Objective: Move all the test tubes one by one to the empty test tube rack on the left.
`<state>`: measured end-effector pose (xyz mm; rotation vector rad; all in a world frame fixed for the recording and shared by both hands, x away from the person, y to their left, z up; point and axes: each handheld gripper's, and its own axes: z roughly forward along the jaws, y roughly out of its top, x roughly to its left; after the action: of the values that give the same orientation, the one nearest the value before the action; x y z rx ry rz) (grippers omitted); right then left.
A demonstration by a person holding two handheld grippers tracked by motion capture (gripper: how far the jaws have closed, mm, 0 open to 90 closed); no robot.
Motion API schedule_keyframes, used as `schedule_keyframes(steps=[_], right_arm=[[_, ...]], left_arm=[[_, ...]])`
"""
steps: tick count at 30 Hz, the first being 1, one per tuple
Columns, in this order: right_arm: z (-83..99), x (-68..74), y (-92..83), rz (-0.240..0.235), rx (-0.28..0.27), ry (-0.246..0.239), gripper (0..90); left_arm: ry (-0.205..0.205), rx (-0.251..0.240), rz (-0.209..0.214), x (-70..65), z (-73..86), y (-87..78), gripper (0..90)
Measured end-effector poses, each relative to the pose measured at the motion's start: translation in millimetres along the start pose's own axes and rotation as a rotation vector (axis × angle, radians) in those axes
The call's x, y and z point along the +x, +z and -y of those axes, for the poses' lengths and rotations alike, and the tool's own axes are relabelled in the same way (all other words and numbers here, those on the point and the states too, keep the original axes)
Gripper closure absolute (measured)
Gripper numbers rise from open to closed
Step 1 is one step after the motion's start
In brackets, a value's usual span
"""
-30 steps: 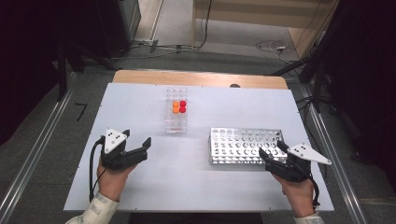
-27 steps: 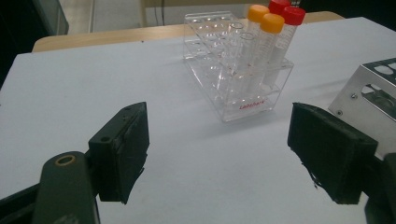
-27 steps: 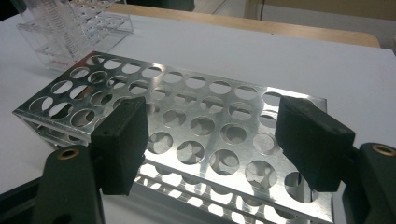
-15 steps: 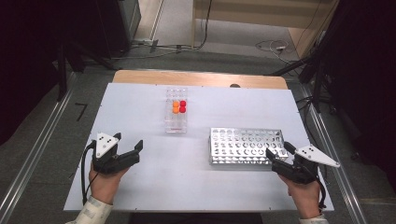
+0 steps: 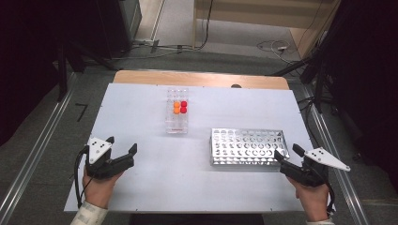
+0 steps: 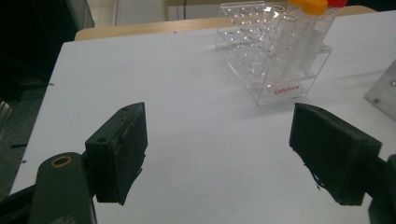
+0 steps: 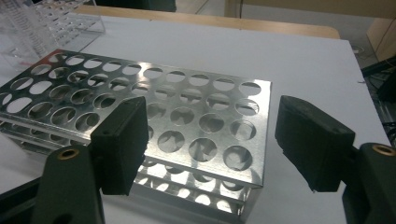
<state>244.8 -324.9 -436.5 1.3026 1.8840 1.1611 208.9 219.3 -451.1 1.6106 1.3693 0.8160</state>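
Observation:
A clear plastic rack [image 5: 177, 116] stands at the table's middle back and holds tubes with orange caps [image 5: 177, 108] and a red cap [image 5: 184, 104]. A perforated metal rack [image 5: 248, 146] lies to its right, with nothing in its holes. My left gripper [image 5: 122, 144] rests low over the near left of the table, open and holding nothing. In the left gripper view the jaws [image 6: 219, 123] point toward the clear rack [image 6: 275, 56]. My right gripper [image 5: 287, 152] sits open at the metal rack's near right corner. Its jaws [image 7: 212, 112] frame the metal rack [image 7: 187, 93] without touching it.
The white table [image 5: 141, 108] has a wooden strip [image 5: 202, 78] along its far edge. Dark equipment, cables and metal floor rails surround it. A corner of the metal rack [image 6: 385, 91] appears at the right of the left gripper view.
Both hands have drifted outward and slightly toward the near edge: the left gripper to the left, the right gripper to the right. The jaws of both stay apart.

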Motion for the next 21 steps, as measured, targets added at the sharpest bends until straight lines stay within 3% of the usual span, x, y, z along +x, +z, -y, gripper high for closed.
schedule_keyframes(steps=[13, 21], right_arm=[[6.9, -22.8, -8.6, 0.071, -0.004, 0.031, 24.4], [14.5, -40.2, -8.1, 0.130, 0.015, 0.062, 22.4]], left_arm=[[-0.031, 0.022, -0.071, 22.1, 11.2, -8.1, 17.1], [-0.064, 0.045, -0.087, 31.8, 17.1, -6.3, 15.4]])
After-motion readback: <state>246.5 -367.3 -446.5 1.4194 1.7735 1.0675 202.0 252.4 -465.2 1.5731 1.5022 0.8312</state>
